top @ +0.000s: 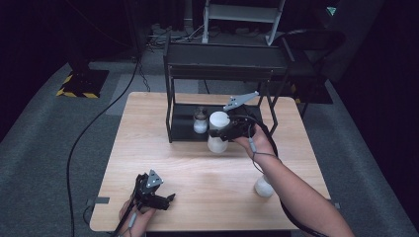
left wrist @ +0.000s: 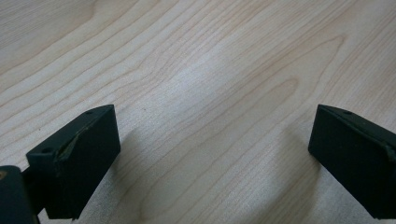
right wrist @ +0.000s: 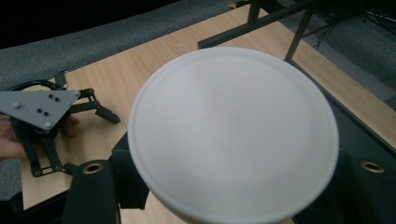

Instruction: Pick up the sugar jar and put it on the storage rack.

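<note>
A tall white jar [top: 218,132] with a white lid hangs at the front edge of the black rack's lower shelf [top: 182,129], and my right gripper [top: 221,133] is shut on it from the right. In the right gripper view the round lid [right wrist: 233,130] sits between my black jaws. A small glass jar [top: 200,121] with white contents stands on that lower shelf, just left of the held jar. Another white jar [top: 263,187] rests on the table beside my right forearm. My left gripper [top: 160,199] lies low near the table's front edge, open over bare wood [left wrist: 210,93].
The black two-level rack [top: 222,57] stands at the back of the wooden table [top: 148,148]; its legs flank the lower shelf. Grey carpet surrounds the table, and a black cable [top: 86,133] trails over it at the left. The left gripper [right wrist: 42,116] also appears in the right gripper view.
</note>
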Demonstrator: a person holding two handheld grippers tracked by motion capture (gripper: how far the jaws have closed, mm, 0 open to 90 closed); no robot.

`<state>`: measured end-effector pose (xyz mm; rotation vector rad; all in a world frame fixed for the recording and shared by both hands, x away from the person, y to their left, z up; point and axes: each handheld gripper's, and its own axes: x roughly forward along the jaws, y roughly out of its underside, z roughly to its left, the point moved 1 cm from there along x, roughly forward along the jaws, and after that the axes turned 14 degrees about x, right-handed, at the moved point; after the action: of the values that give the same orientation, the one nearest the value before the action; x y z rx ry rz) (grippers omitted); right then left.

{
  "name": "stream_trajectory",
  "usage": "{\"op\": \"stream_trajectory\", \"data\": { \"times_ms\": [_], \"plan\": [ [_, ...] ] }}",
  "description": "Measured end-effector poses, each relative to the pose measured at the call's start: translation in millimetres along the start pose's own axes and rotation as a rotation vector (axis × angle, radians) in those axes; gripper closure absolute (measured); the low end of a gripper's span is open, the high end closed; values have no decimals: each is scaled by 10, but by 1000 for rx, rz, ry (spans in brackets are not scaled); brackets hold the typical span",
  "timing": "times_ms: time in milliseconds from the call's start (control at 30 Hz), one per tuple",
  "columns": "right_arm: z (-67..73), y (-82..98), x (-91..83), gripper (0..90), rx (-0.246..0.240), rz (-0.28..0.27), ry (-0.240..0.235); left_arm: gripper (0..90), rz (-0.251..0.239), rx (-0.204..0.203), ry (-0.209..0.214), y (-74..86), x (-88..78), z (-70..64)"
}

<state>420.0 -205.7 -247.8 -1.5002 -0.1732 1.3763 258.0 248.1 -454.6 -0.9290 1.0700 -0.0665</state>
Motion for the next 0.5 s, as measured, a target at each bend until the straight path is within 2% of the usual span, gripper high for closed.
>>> {"op": "stream_trajectory", "data": {
  "times_ms": [200,333,500],
  "plan": [
    [-118,-143,72,334,15,0,37,21,-3,2,2,4,0,3],
    [-154,-234,132,334,18,9,87,21,-1,3,3,2,-2,3],
    [-310,-283,212,334,74,4,105,21,1,3,4,0,-3,4]
  ]
}}
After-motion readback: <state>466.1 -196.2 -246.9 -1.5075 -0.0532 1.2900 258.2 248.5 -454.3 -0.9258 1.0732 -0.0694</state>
